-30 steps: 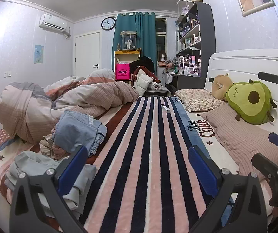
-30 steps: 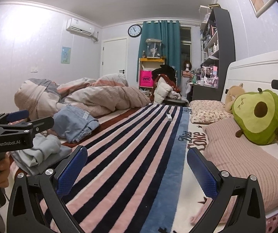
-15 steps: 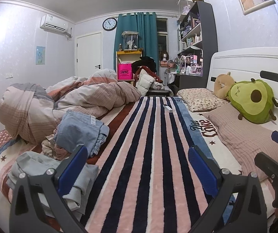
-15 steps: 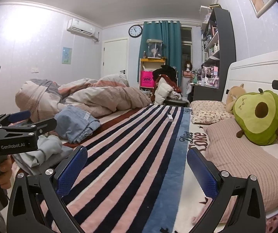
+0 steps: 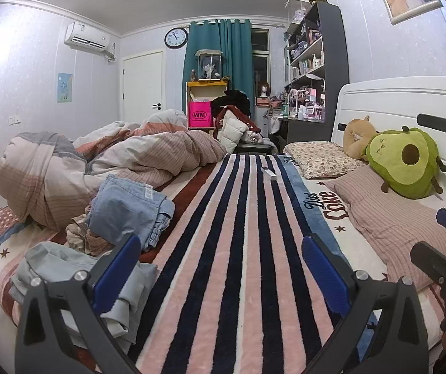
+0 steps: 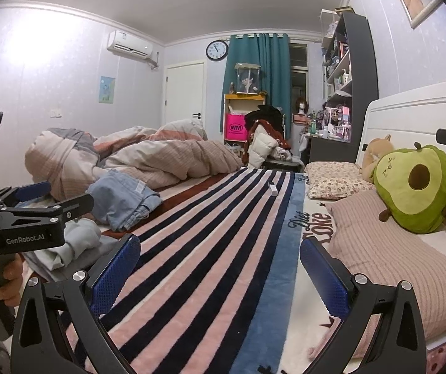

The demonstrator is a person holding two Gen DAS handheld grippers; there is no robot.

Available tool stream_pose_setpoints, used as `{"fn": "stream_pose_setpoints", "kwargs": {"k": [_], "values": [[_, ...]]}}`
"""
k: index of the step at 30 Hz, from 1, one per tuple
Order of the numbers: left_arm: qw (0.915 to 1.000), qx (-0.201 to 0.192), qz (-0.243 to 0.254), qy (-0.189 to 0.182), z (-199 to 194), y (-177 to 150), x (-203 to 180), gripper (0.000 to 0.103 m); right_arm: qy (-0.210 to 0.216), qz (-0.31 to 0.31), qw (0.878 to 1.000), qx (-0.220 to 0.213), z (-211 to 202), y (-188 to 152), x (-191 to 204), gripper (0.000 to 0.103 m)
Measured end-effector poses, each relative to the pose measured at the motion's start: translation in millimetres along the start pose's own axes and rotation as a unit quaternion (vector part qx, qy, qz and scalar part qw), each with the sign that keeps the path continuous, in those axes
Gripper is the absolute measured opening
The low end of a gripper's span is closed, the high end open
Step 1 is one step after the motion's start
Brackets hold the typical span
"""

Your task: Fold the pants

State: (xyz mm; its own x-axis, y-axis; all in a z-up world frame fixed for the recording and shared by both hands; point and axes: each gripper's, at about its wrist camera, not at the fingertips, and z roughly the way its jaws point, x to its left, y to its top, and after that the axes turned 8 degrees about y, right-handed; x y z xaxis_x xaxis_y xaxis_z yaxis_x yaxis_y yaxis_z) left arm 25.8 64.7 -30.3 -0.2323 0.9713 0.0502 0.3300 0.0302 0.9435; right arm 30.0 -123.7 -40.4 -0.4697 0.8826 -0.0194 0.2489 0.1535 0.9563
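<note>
— Pants (image 5: 129, 208), where do they lie in the left wrist view?
— The blue denim pair is crumpled on the left part of the bed, on the striped blanket's (image 5: 238, 249) edge, touching a beige garment (image 5: 79, 237) under it. A pale grey-blue garment (image 5: 64, 268) lies nearer, just behind the left finger of the left gripper (image 5: 220, 274).
— And that gripper?
— Its blue-padded fingers stand wide apart above the blanket, with nothing between them. At the right edge a part of the right gripper (image 5: 441, 249) shows.
— What is behind the pants?
— A bunched striped duvet (image 5: 104, 162). On the right, a pillow (image 5: 391, 218) and an avocado plush (image 5: 406, 162) against the headboard.
— Now the right wrist view?
— The denim pants (image 6: 123, 199) are at the left, well apart from the right gripper (image 6: 220, 271), which is spread wide and holds nothing. The left gripper (image 6: 45, 199) is seen from the side at the left edge, held by a hand (image 6: 2, 283), above the pale garment (image 6: 73, 243). A small white box (image 6: 273, 189) lies far along the blanket (image 6: 210, 265).
</note>
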Motion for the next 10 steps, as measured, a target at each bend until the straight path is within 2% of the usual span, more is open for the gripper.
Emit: {"fn": "stream_pose_setpoints", "kwargs": {"k": [10], "values": [[1.0000,0.003,-0.002,0.003,1.5,-2.6,0.4,0.102,-0.001,0.001,1.000,0.000,0.3,0.3,1.4,0.102]]}}
